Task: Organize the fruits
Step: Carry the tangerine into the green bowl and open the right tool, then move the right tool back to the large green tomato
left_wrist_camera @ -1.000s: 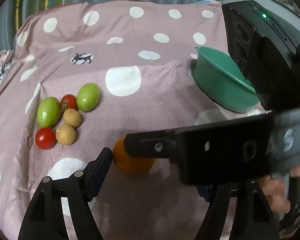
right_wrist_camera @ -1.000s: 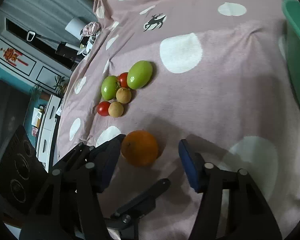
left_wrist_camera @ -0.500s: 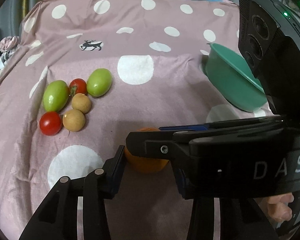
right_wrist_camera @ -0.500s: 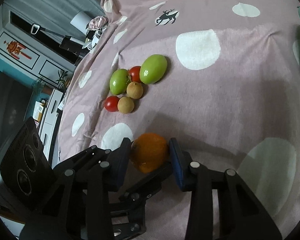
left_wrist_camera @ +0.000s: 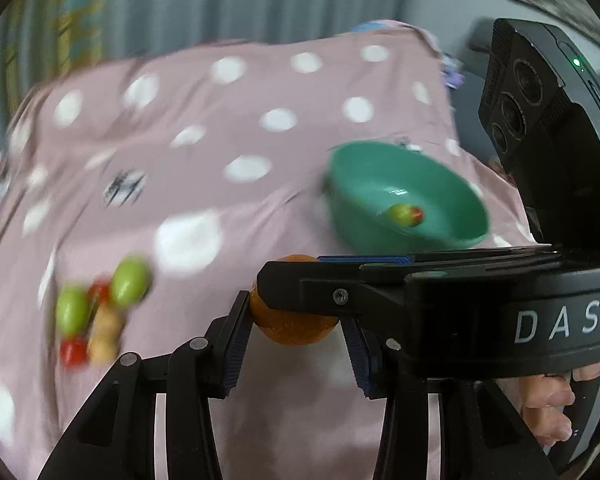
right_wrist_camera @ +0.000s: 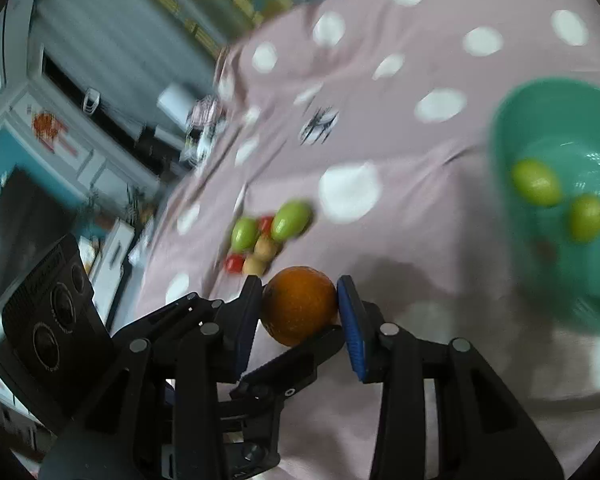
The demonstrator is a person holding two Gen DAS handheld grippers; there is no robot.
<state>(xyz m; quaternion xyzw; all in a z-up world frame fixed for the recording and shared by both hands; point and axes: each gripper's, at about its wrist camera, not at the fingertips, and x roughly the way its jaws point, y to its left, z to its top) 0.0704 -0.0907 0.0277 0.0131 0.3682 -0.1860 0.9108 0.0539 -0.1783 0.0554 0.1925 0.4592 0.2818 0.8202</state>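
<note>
Both tongs clamp the orange (right_wrist_camera: pixel 299 304) (right one (left_wrist_camera: pixel 556 322) reads "DAS").

An orange (right_wrist_camera: pixel 299 304), round and dimpled, sits clamped between blue-padded fingers (right_wrist_camera: pixel 350 322), lifted clear of the pink spotted cloth; two green fruits (right_wrist_camera: pixel 292 220), two red tomatoes (right_wrist_camera: pixel 233 263) and two tan longans (right_wrist_camera: pixel 266 246) cluster beyond it; a teal bowl (left_wrist_camera: pixel 452 236) holds green fruits and a red one.

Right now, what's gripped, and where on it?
The orange, clamped across its sides by the right gripper and the left gripper at once.
</note>
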